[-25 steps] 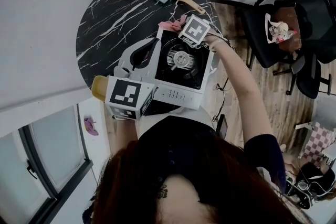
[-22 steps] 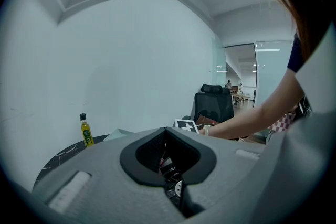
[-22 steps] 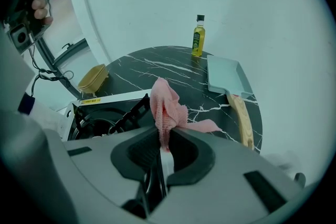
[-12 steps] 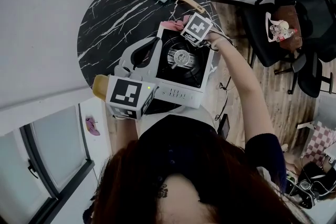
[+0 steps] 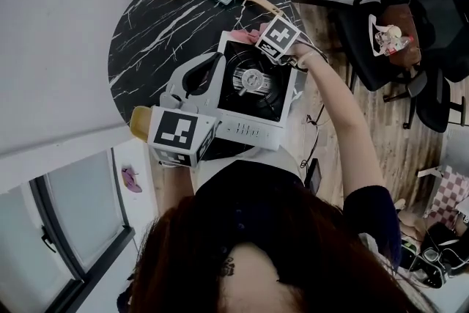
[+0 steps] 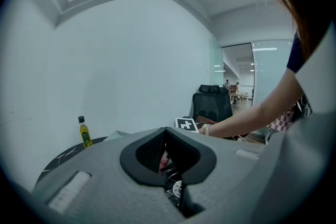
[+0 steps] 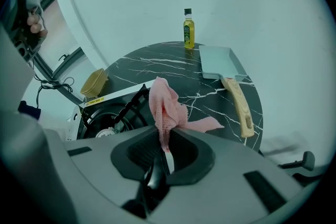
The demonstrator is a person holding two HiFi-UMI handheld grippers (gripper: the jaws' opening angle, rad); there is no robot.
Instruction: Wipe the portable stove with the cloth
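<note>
Stove: white portable stove with a black burner top (image 5: 253,88), on the round black marbled table (image 5: 146,18), just below and left of the right tool (image 7: 164,147).
Cloth: pink waffle cloth (image 7: 165,105), pinched in the right tool, loose end at the stove's far right corner.
Left tool (image 6: 169,165): pressed together, empty, over the stove's left side.
Coming stroke: likely leftward and back toward the person; the right tool is nearer.

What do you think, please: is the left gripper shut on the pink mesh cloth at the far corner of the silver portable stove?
Wrong gripper: it is the right gripper that is shut on the pink mesh cloth at the far corner of the silver portable stove, as the right gripper view shows.
</note>
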